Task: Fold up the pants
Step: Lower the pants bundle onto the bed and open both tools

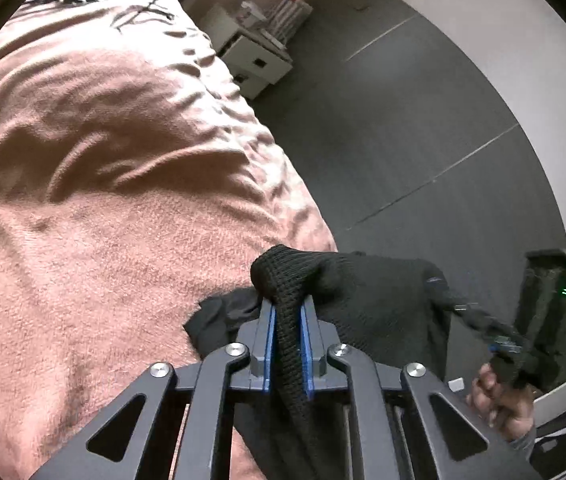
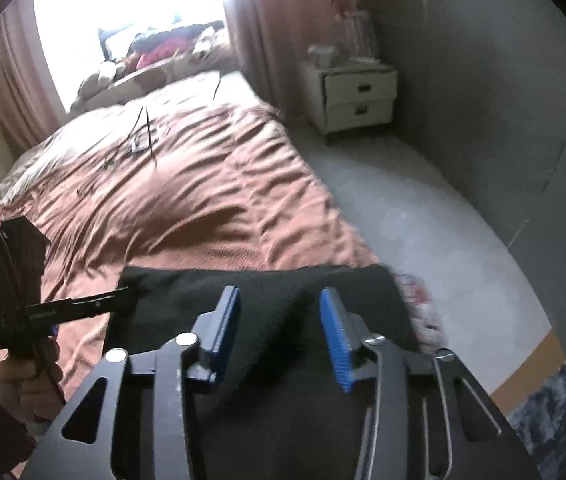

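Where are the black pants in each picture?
Left wrist view: pants at bottom centre, pinched in the left gripper.
Right wrist view: pants at bottom centre, under the open right gripper.
Shared landmark: white nightstand beside the bed.

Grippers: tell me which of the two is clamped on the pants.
The left gripper: its blue pads pinch a fold of the black pants. The right gripper stands open, pads apart over the fabric.

Left hand-held gripper (image 1: 287,312) clamped (right (image 2: 279,320) agape)
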